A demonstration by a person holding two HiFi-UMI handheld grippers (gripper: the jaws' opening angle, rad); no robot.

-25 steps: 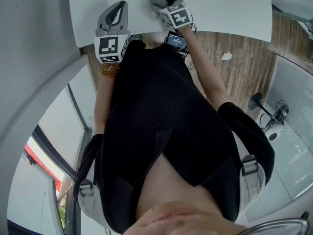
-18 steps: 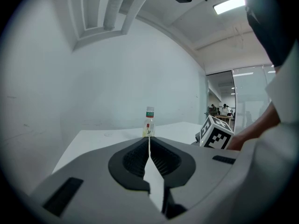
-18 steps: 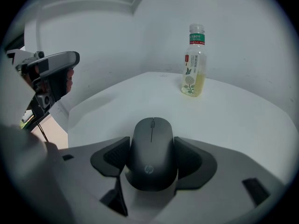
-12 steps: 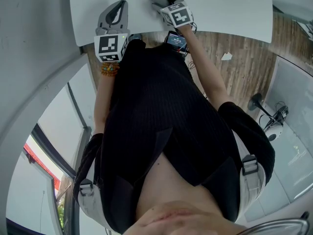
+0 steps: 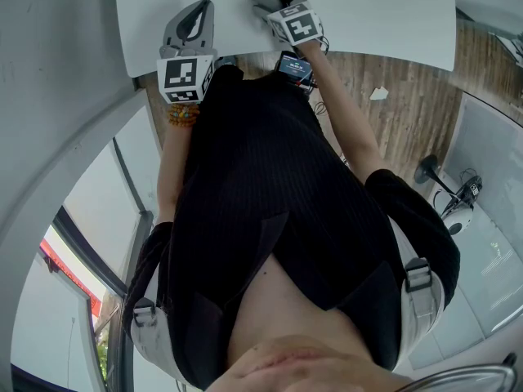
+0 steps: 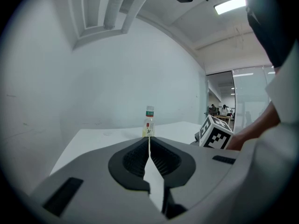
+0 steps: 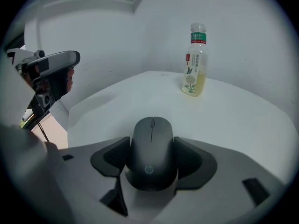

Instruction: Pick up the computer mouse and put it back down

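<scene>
Finding one: the right gripper (image 7: 152,158) is clamped on the computer mouse (image 7: 151,134). Both ribbed pads press against the flanks of its rear half, and the nose and scroll wheel project forward beyond the jaws. I cannot tell from any view whether the mouse rests on the white table (image 7: 233,120) or hangs just above it.

Finding two: the left gripper (image 6: 149,148) has its jaws drawn together with nothing between them. It sits idle over the table to the left of the working gripper.

Risks, in my judgement:
- The mouse's shell is smooth and curved, and the hold is on the rear only. The unsupported nose could dip or the body could slide forward out of the pads, most likely on a quick lift or tilt.
- Squeezing harder to compensate may pinch the tapered sides and push the mouse out forwards.
- Letting go before the base is flat on the table would drop it, and it could skid.
- The head view shows both grippers working close to the near table edge, so a set-down drifting towards me risks a fall to the floor.

The bottle (image 7: 195,62) stands upright well beyond the mouse, and I rate contact with it as unlikely.
</scene>
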